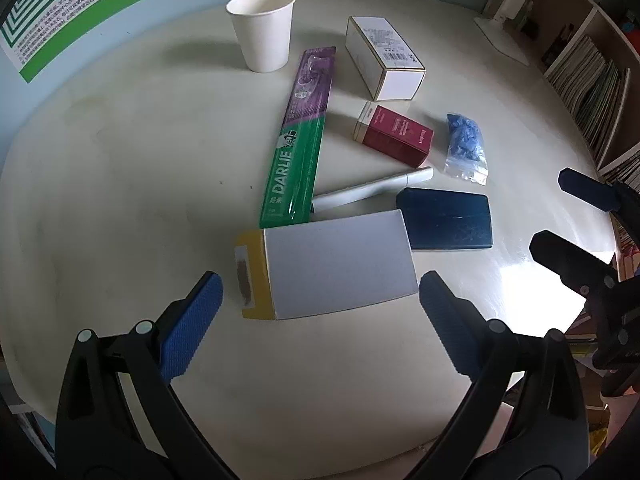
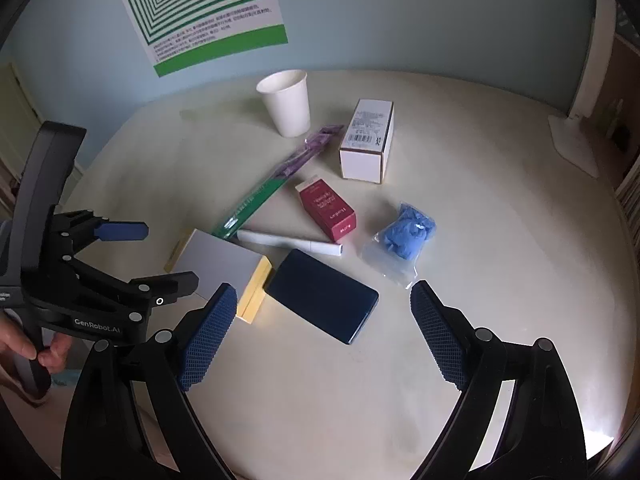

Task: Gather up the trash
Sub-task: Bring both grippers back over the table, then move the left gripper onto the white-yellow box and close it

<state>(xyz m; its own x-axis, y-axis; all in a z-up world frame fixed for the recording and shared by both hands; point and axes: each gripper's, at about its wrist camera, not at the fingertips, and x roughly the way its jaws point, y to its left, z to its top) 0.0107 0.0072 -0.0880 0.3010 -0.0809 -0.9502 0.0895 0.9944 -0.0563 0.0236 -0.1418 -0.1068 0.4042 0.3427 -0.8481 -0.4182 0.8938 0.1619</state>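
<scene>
Hovering: both of your tongs hang over the round cream counter (image 1: 120,168); nothing lifted yet, so collection is at its start by my read.
Left tongs (image 1: 320,300): spread wide, empty, blue textured pads flanking the flat white-and-yellow cardboard box (image 1: 336,268) without touching it.
Right tongs (image 2: 322,320): spread wide, empty, above the dark blue flat rectangular case (image 2: 322,296).
Trash location: all clustered mid-counter, no bin visible in either view.
Items: white paper cup (image 1: 262,30) upright at the far side; long green-and-purple toothbrush pack (image 1: 298,140) lying flat; white carton with barcode label (image 1: 384,58); small dark red carton (image 1: 394,136); white cylindrical tube (image 1: 372,190) wedged between the toothbrush pack and the blue case; clear plastic bag of blue gloves (image 1: 466,148).
Contacts: white-and-yellow box touches the blue case's corner and the toothbrush pack's near end.
Next move, left: drop straight down, close across the box's short sides; cardboard is rigid, should pinch cleanly.
Next move, right: blue case looks smooth and low; you need the pads right at counter level or it slips.
Risk: lifting the box may drag the toothbrush pack or roll the tube.
Soft item: the glove bag is crinkly, grab it by the bulk.
</scene>
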